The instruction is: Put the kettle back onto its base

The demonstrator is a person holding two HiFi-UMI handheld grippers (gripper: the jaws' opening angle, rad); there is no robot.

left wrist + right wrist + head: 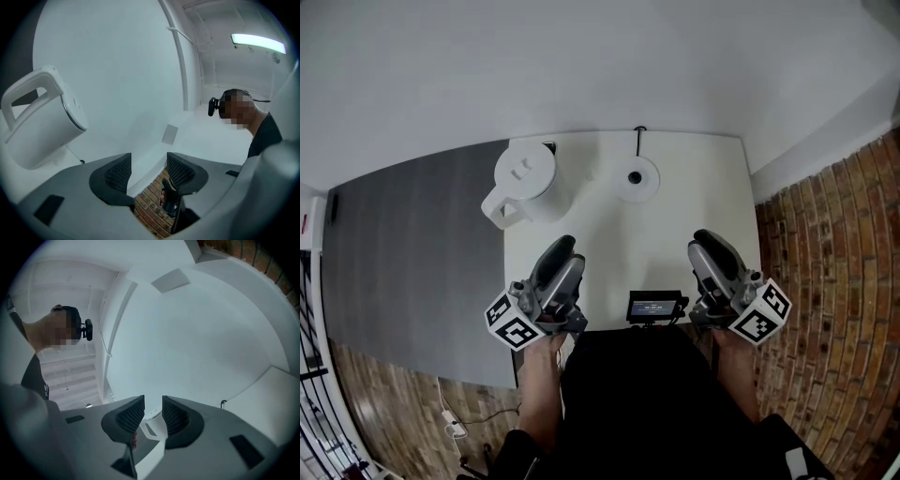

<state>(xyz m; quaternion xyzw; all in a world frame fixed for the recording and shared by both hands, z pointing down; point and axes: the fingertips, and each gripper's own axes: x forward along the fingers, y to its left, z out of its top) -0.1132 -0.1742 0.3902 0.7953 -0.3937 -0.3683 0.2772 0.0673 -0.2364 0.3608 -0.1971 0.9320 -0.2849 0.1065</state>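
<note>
At the bottom of the head view the person's forearms reach out past a dark garment, one gripper in each hand. Between them, at the near edge of the white rectangular surface (619, 253), sits a small black device with a lit screen (654, 307).

The left gripper (563, 248), at lower centre-left, has its jaws moderately apart and empty. Its own view shows only wall and brick-patterned floor in the gap. The right gripper (706, 241), at lower centre-right, has its jaws closer together but parted, and they press on nothing. The pale shape glimpsed through the gap lies beyond them. Both point up the frame toward the far end of the surface, which looks like a ready stance before a reach.

Farther up, at the upper left corner of the surface, stands the white plastic kettle (525, 180). It is upright with its lid on, and its handle is turned to the lower left, the side nearer the left gripper, so that one is probably the natural one to take it.

To its right, apart from it, lies the round white base (636, 178) with a dark centre contact. It is bare, and its black cord (638, 141) runs off the far edge toward the wall. The kettle is off its base, so the move is not yet begun.
</note>
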